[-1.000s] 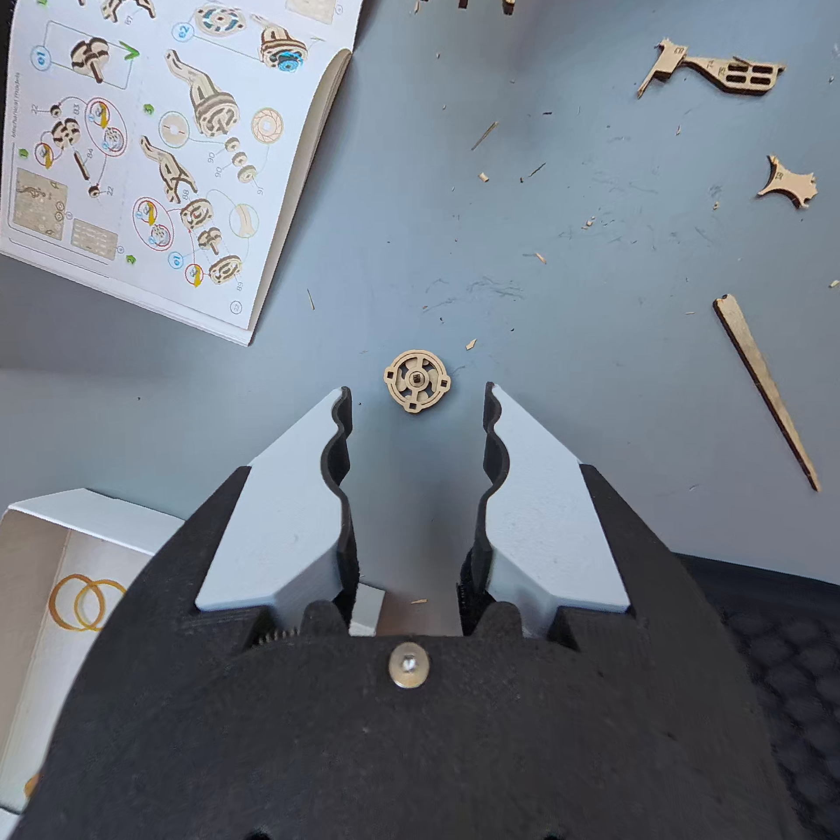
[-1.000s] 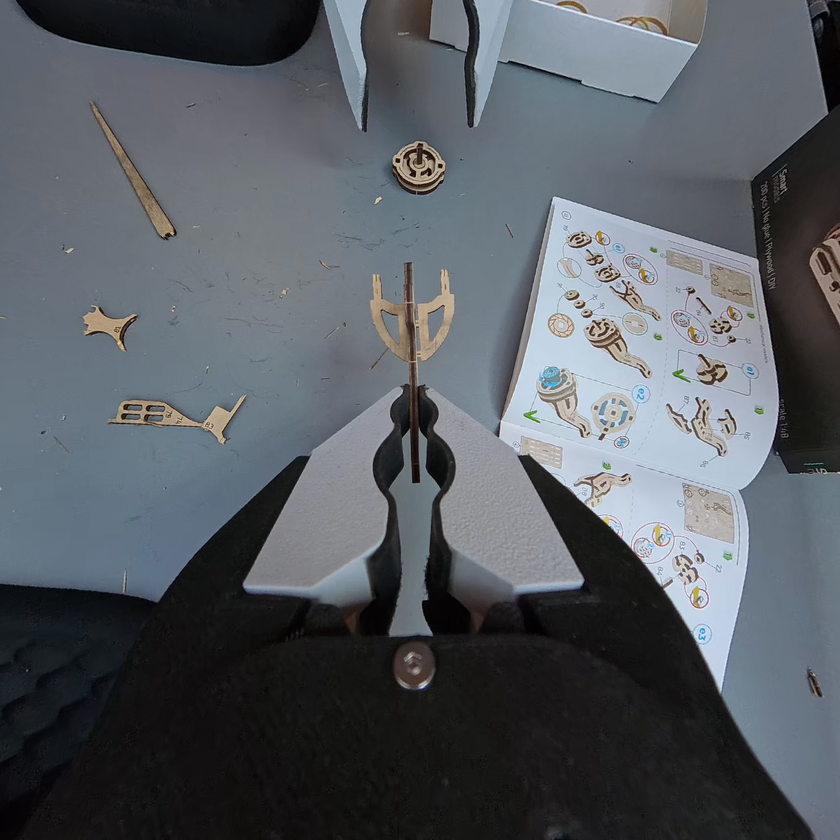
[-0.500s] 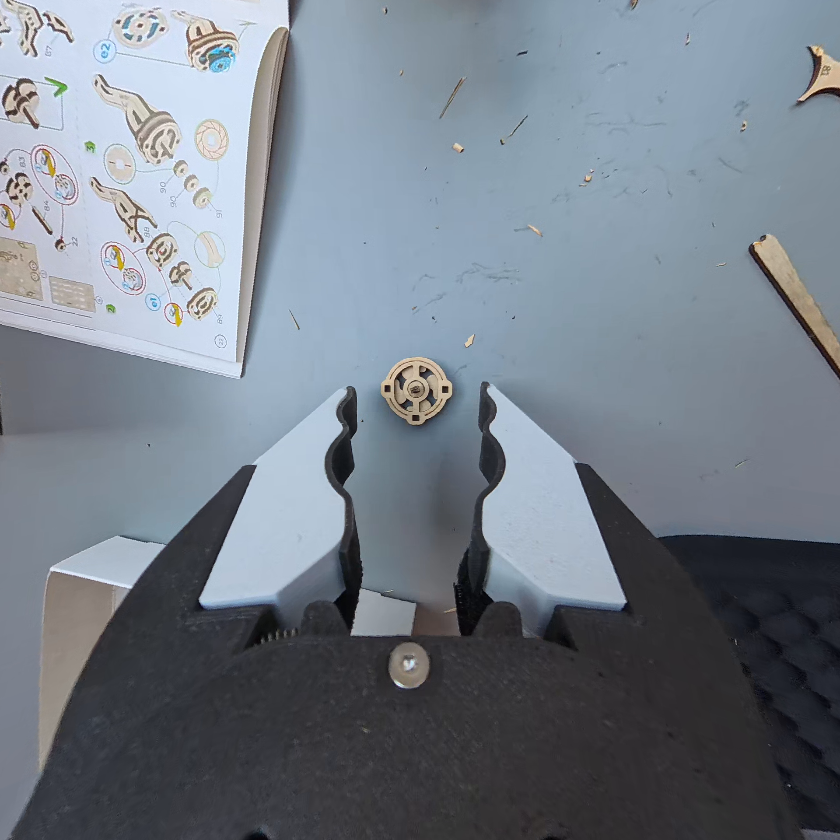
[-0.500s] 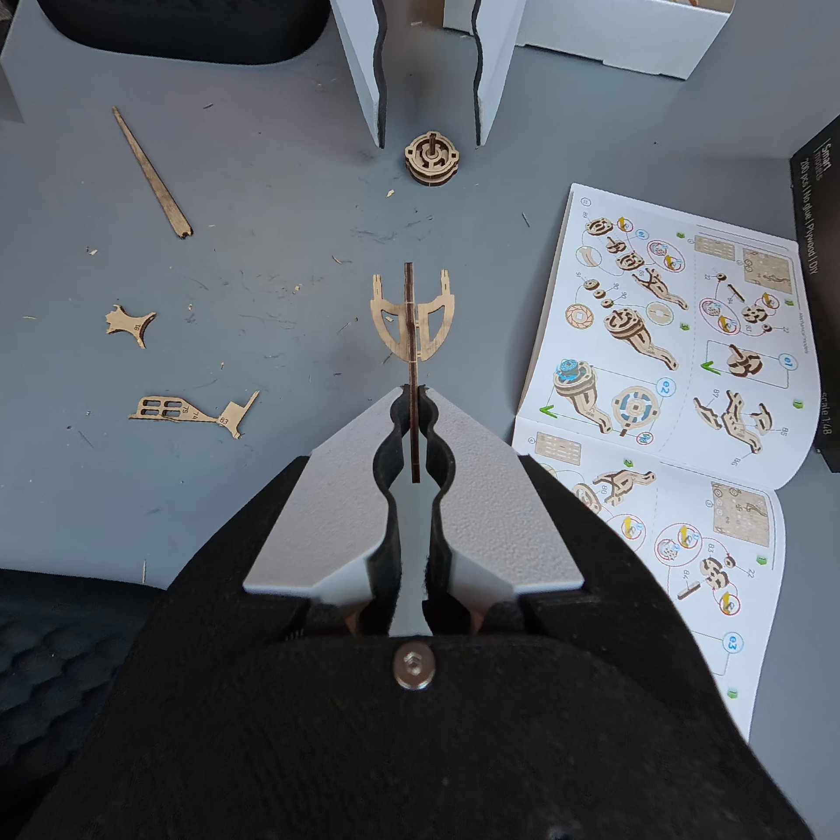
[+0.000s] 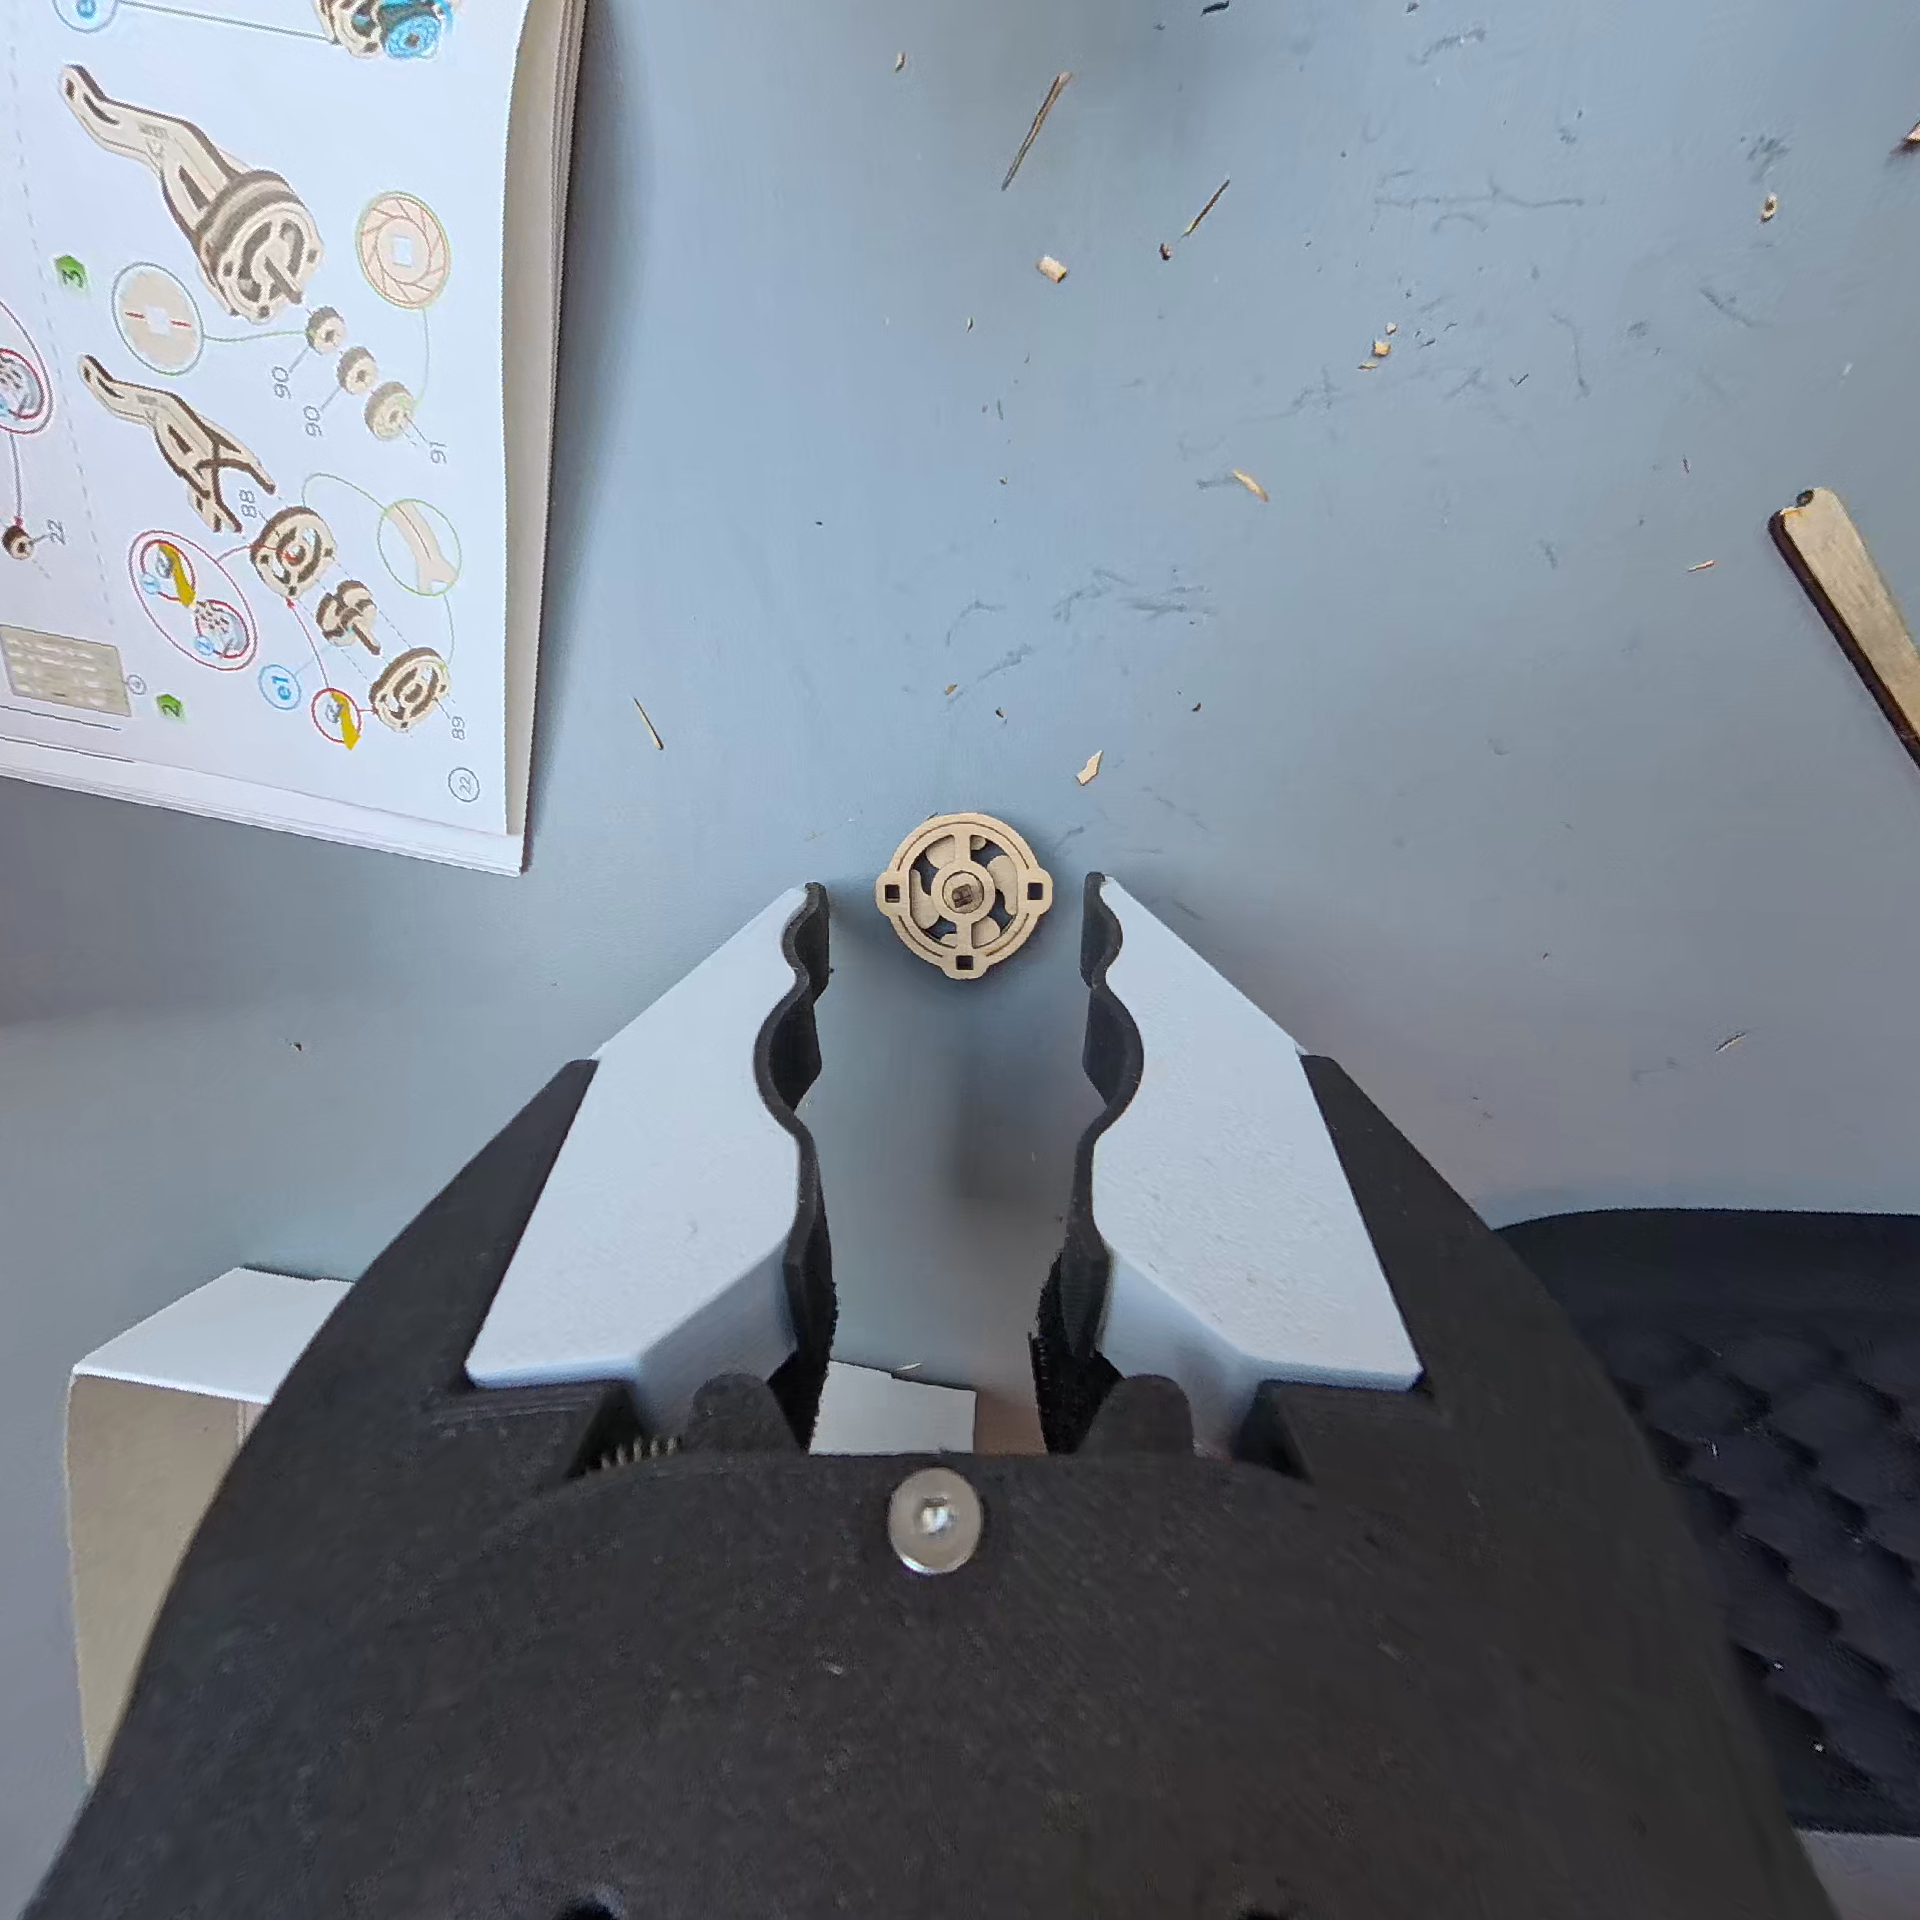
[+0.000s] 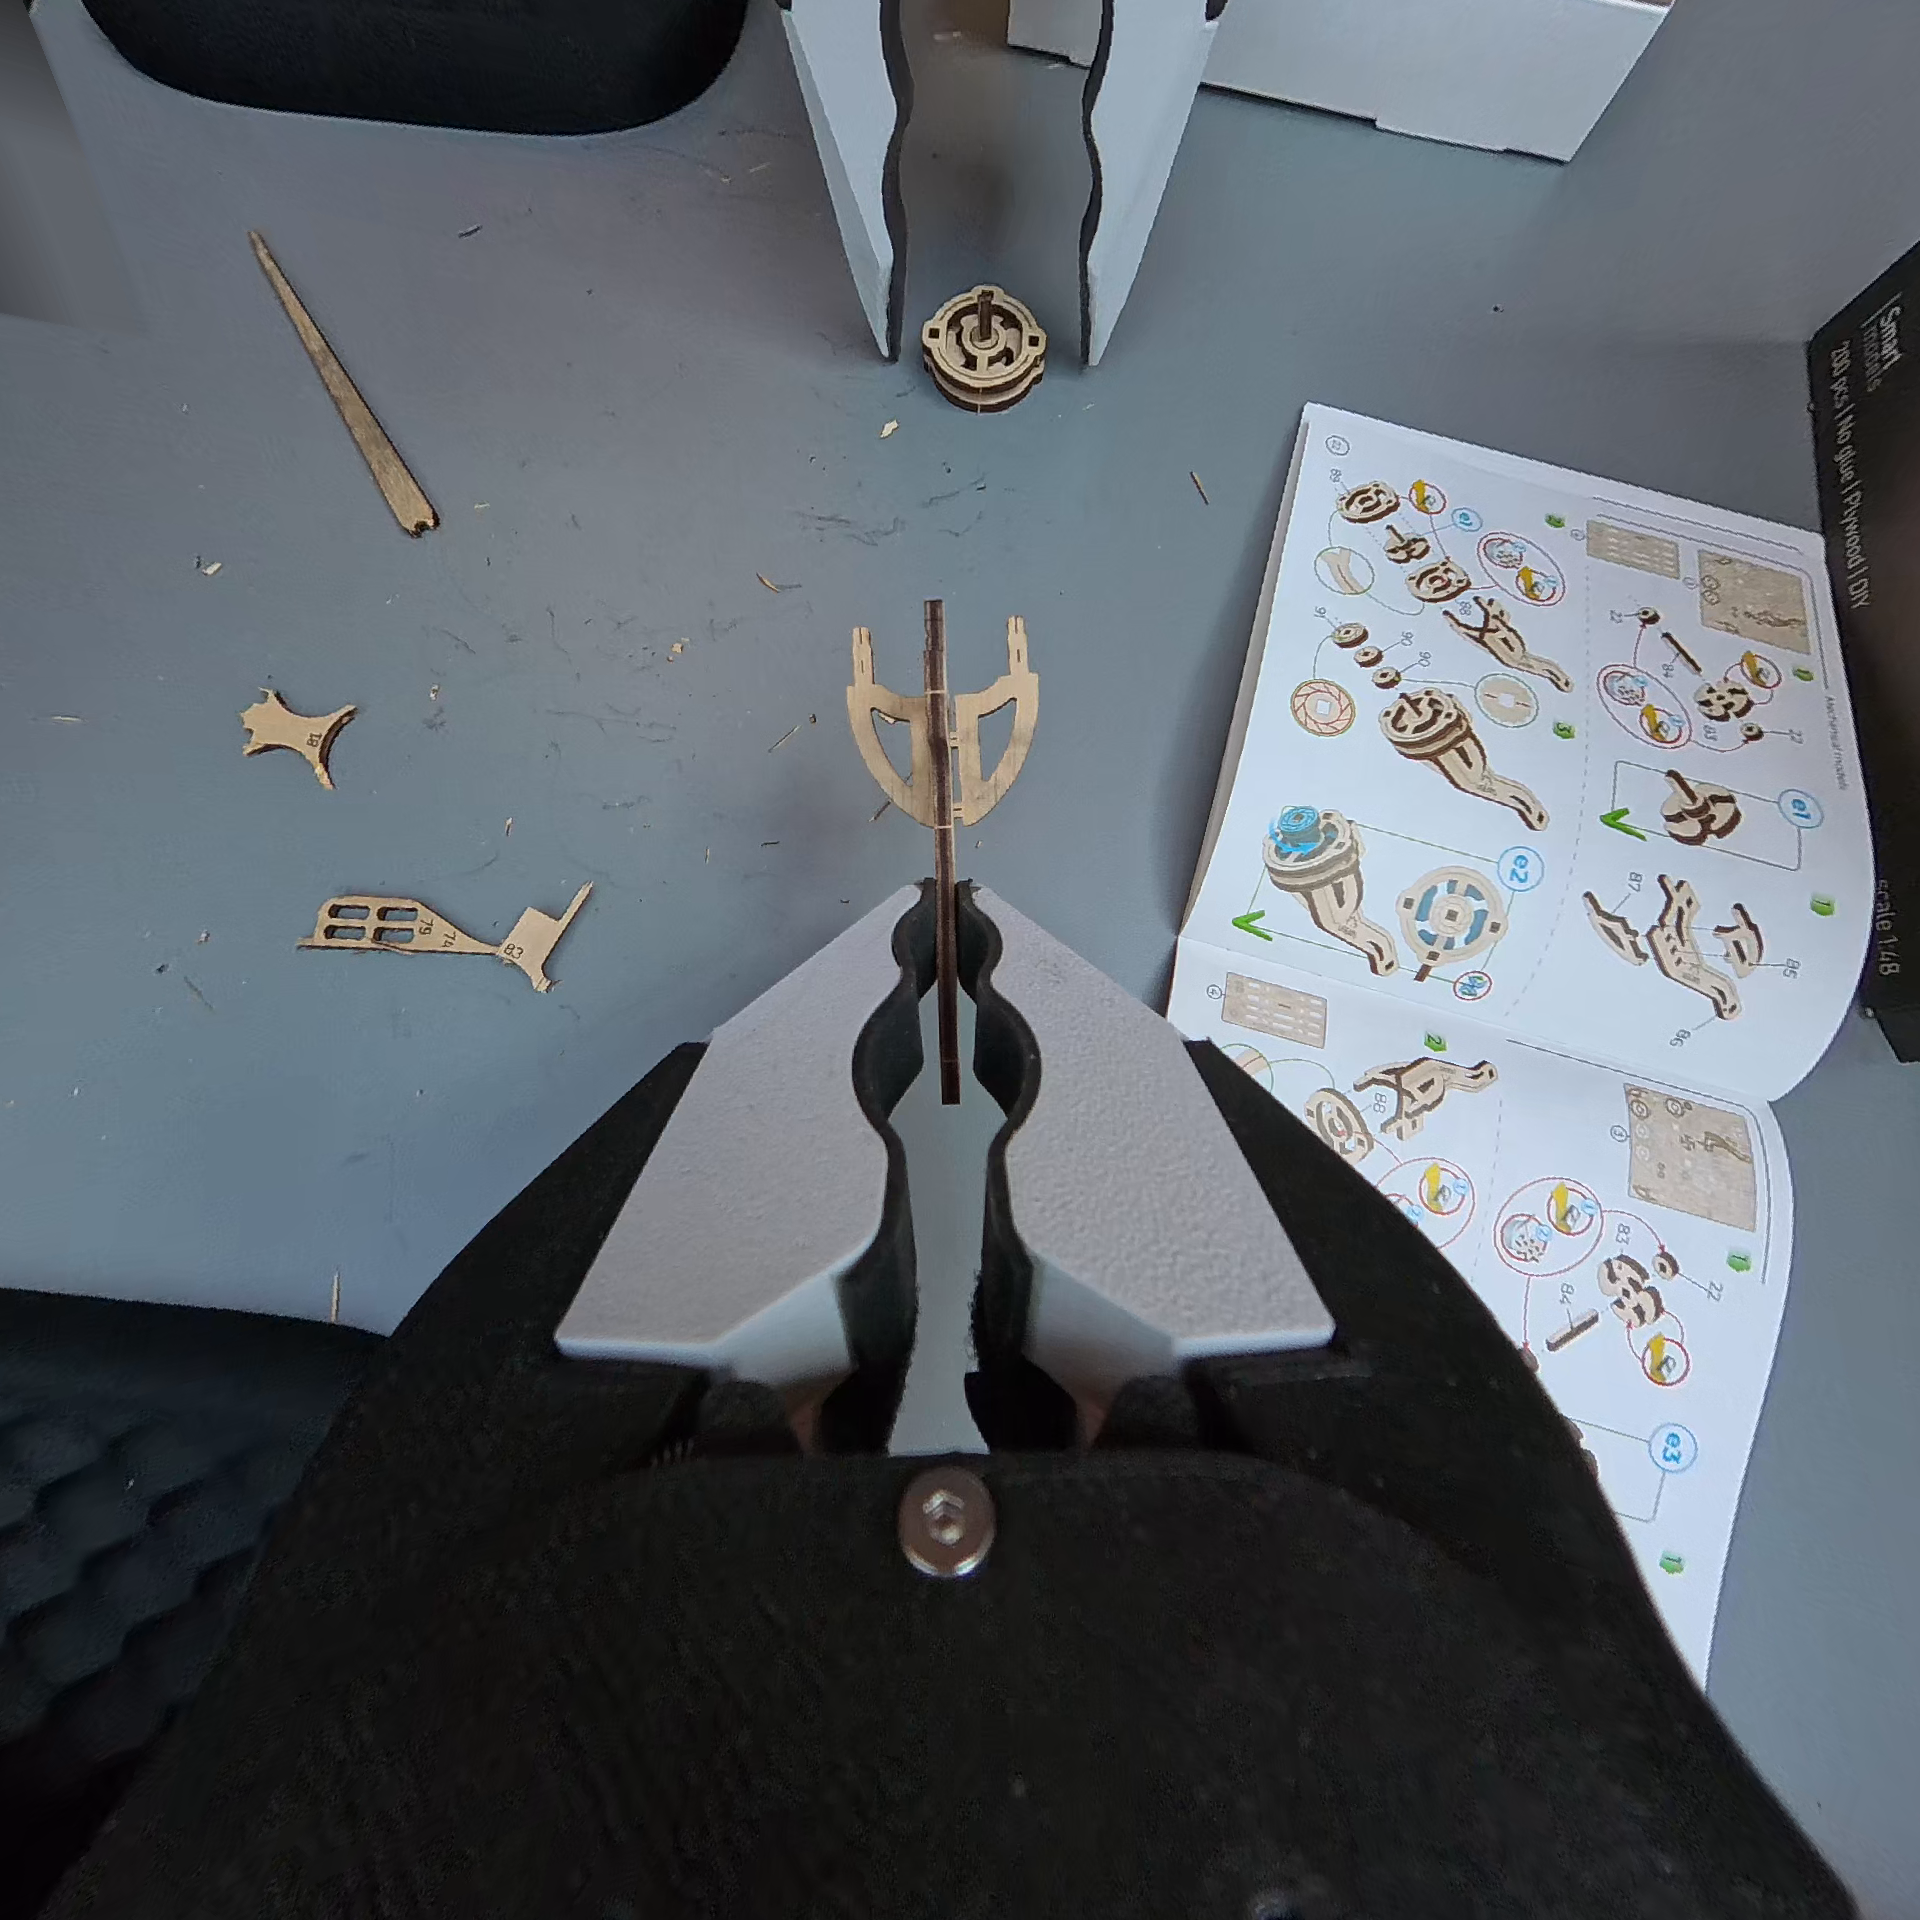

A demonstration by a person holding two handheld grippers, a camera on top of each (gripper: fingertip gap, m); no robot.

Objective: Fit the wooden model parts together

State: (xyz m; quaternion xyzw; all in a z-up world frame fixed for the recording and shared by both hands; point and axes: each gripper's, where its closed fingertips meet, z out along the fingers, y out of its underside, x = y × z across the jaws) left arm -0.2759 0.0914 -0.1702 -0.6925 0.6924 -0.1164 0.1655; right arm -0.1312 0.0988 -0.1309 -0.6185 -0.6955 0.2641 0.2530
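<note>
Gripping forked part (image 6: 943,727) edge-on | right claw (image 6: 943,888) | lower end hidden

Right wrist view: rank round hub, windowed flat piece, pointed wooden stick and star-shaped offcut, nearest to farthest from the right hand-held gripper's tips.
1. Windowed flat piece, left of the right hand-held gripper.
2. Round hub, straight ahead, between the left hand-held gripper fingers.
3. Star-shaped offcut, farther left; close to the hub's distance, hard to call.
4. Pointed wooden stick, far left.
</note>
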